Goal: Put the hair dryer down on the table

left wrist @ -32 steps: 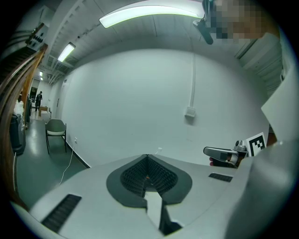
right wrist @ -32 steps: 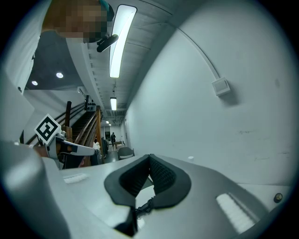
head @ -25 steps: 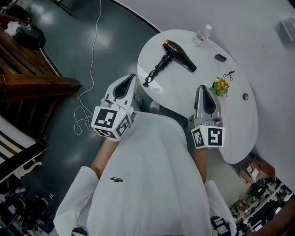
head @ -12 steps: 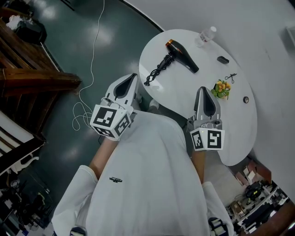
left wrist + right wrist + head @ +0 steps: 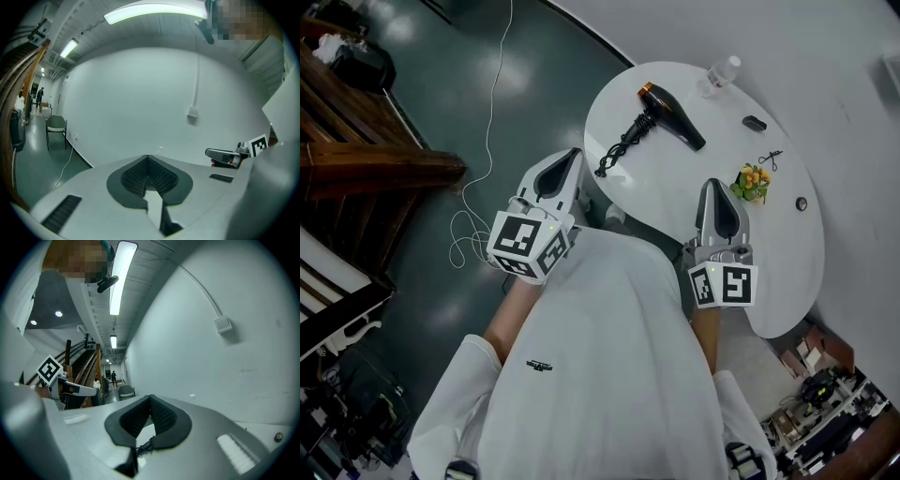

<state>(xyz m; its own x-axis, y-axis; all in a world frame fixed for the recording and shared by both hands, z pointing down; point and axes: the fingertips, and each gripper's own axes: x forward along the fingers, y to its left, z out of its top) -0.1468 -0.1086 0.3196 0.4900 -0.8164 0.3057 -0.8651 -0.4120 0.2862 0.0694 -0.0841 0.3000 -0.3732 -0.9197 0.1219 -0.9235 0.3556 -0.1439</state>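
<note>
The black hair dryer (image 5: pixel 671 115) with a copper nozzle ring lies on its side on the round white table (image 5: pixel 787 246), near the far edge. Its coiled black cord (image 5: pixel 617 151) trails toward the table's left rim. My left gripper (image 5: pixel 570 154) hovers off the table's left edge, short of the cord, shut and holding nothing; in the left gripper view (image 5: pixel 147 157) its jaws meet at the tip. My right gripper (image 5: pixel 713 179) sits over the table's near part, apart from the dryer. It is also shut and holds nothing, as the right gripper view (image 5: pixel 150 397) shows.
On the table stand a water bottle (image 5: pixel 719 69), a small black object (image 5: pixel 754 122), a little flower ornament (image 5: pixel 751 178), a thin black clip (image 5: pixel 767 154) and a small round item (image 5: pixel 801 202). A white cable (image 5: pixel 484 141) runs over the dark floor; wooden stairs (image 5: pixel 366 159) rise at left.
Only the head view has shifted slightly. The grippers and the hair dryer keep their places.
</note>
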